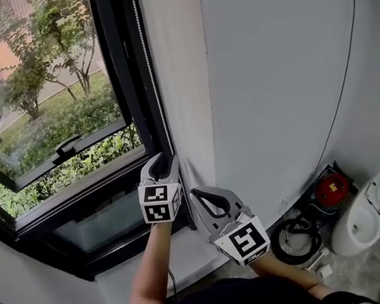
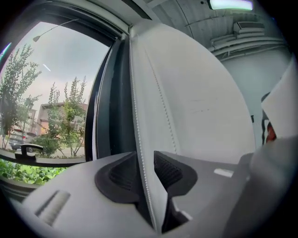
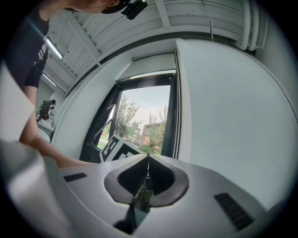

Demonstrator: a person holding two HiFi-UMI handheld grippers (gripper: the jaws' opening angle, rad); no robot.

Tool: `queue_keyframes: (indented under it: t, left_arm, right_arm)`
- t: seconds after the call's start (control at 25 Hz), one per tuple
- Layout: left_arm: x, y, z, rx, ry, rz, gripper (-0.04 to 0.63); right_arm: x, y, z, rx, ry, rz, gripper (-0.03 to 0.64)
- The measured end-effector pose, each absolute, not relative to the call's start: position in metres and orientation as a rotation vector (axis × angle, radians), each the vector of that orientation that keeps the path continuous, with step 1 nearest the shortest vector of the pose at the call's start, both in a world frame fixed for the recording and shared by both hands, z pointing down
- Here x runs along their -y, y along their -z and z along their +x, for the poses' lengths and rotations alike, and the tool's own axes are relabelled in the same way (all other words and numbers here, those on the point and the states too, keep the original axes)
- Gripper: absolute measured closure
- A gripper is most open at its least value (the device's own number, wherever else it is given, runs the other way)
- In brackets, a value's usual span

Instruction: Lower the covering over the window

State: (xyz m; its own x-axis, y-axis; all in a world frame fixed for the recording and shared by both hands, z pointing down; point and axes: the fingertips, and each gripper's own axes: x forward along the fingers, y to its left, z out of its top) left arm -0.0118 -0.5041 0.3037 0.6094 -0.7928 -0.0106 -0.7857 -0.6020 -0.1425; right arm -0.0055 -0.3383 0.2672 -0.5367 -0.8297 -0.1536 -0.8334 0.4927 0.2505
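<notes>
A white bead chain hangs down the right side of the black-framed window. My left gripper is at the chain, just under the frame's lower right corner. In the left gripper view one strand of the chain runs down between the jaws of that gripper, which stand apart without pinching it; the other strand hangs just to its right. My right gripper is lower and to the right, shut and empty. A pale band of the covering shows only across the window's top.
The window's sash is tilted outward over shrubs. A white wall with a thin black cable stands to the right. On the floor lie a coiled black cable, a red object and a white toilet bowl.
</notes>
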Motion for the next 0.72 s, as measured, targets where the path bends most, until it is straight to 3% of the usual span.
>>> queue_keyframes:
  t: [0.44, 0.72]
  left_arm:
    - [0.555, -0.322, -0.007, -1.500, 0.249, -2.625, 0.480]
    - [0.561, -0.326, -0.009, -1.592, 0.263, -2.568, 0.523]
  right_arm:
    - [0.347, -0.261, 0.002, -2.679, -0.458, -1.515, 0.604]
    - [0.344, -0.257, 0.001, -2.685, -0.508, -1.500, 0.604]
